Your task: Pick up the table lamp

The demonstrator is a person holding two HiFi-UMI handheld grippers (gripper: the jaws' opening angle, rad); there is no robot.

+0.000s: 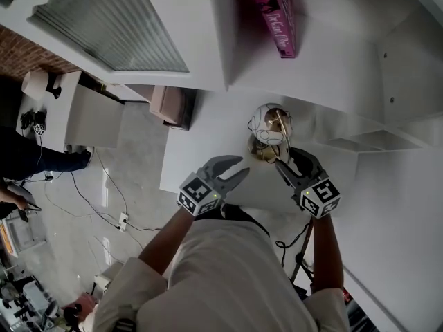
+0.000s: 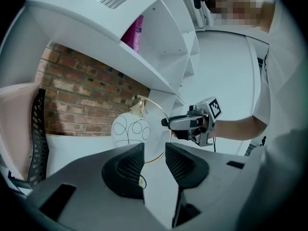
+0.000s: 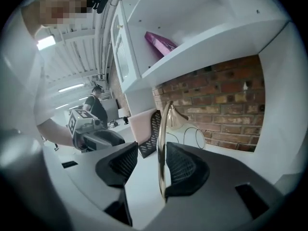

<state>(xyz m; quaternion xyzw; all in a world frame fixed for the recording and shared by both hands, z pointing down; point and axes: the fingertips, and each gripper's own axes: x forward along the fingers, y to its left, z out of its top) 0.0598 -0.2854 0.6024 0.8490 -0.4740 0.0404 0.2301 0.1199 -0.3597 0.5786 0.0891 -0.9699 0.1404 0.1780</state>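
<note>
The table lamp has a white globe shade [image 1: 268, 118] with thin black line drawings and a curved brass stem above a brass base [image 1: 261, 151]. It stands on the white desk [image 1: 201, 126]. In the right gripper view the brass stem [image 3: 161, 143] runs up between my right gripper's [image 3: 148, 150] open jaws, close against the right-hand pad; the shade [image 3: 192, 136] is beyond. My right gripper [image 1: 286, 160] sits at the lamp's base. My left gripper [image 1: 242, 166] is open and empty, just left of the lamp. From its own view [image 2: 155, 150] the shade [image 2: 131, 131] is ahead.
A white shelf above the desk holds a pink book [image 1: 277, 12]. A brick wall [image 2: 86, 90] is behind the lamp. A black mesh panel with a pink cushion [image 2: 38, 134] stands at the desk's left end. Cables lie on the floor [image 1: 104, 206].
</note>
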